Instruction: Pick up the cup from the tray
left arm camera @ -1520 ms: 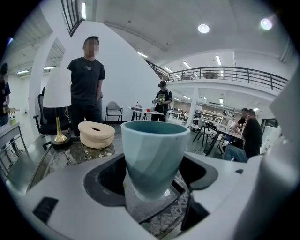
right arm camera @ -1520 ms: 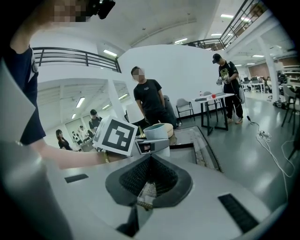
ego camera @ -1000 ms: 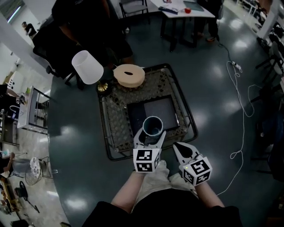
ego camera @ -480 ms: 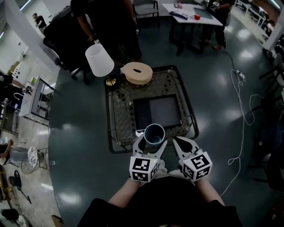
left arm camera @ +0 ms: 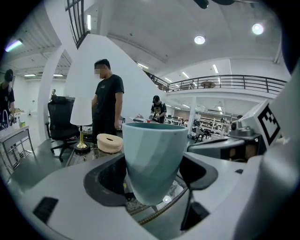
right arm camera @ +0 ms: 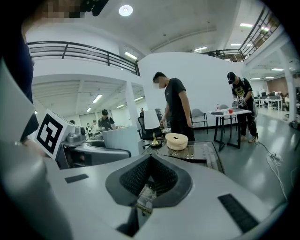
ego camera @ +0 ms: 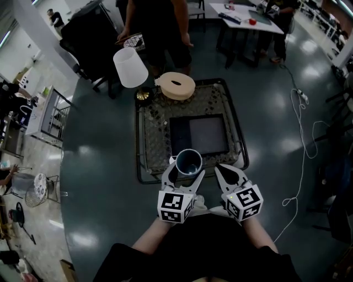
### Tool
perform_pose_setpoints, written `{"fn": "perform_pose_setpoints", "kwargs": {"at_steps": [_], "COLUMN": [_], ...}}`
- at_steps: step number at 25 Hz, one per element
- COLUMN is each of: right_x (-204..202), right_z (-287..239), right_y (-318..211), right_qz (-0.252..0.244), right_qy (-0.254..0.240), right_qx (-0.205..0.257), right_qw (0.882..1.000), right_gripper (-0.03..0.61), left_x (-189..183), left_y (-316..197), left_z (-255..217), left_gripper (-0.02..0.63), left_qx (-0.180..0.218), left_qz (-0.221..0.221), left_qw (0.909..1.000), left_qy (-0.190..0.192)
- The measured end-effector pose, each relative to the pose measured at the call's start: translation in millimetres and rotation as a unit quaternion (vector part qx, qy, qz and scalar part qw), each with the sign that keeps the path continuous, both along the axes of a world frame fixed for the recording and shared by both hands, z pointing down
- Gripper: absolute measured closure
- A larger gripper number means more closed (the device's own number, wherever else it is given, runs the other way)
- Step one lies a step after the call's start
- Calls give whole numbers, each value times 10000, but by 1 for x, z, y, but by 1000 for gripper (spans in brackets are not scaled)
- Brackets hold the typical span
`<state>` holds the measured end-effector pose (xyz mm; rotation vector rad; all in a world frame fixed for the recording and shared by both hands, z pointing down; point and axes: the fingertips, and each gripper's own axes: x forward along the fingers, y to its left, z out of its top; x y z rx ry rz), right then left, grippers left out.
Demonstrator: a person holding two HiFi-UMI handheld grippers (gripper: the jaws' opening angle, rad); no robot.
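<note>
A pale blue-grey cup (ego camera: 188,161) hangs upright above the near edge of the low glass table (ego camera: 149,137), with my left gripper (ego camera: 186,170) shut on it. In the left gripper view the cup (left arm camera: 154,157) fills the middle between the two jaws of the left gripper (left arm camera: 154,187). The dark square tray (ego camera: 199,135) lies bare in the middle of the table, just beyond the cup. My right gripper (ego camera: 228,174) hovers beside the left one, to the right of the cup, shut with nothing in it. In the right gripper view its jaws meet around the right gripper (right arm camera: 149,180) midpoint.
At the table's far edge stand a lamp with a white shade (ego camera: 130,67) and a beige round object (ego camera: 175,85). A person (ego camera: 157,25) stands just behind them. An office chair (ego camera: 88,33) is far left, a white table (ego camera: 251,16) far right, a cable (ego camera: 302,143) on the floor.
The left gripper has drawn the cup off the tray toward me, to the table's near edge. The right gripper stayed beside it.
</note>
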<state>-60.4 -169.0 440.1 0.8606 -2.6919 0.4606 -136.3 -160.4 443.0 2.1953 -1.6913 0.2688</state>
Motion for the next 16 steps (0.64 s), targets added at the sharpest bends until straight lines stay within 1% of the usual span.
{"fn": "perform_pose_setpoints", "kwargs": {"at_steps": [6,16], "right_x": [5,12], "right_z": [1,9], "right_y": [0,8], "right_qz": [133,241], "right_qy": [2,64], "right_qx": [-9,-75], "right_qw": [9999,9997], "right_gripper": [566,566], "left_x": [-1,8], "left_y": [2,3], "left_z": [2,5], "left_gripper": [256,256], "left_qx": [-22,-3], "left_qz": [13,130], "left_qw": [10000,9999], "left_qy": [24,23]}}
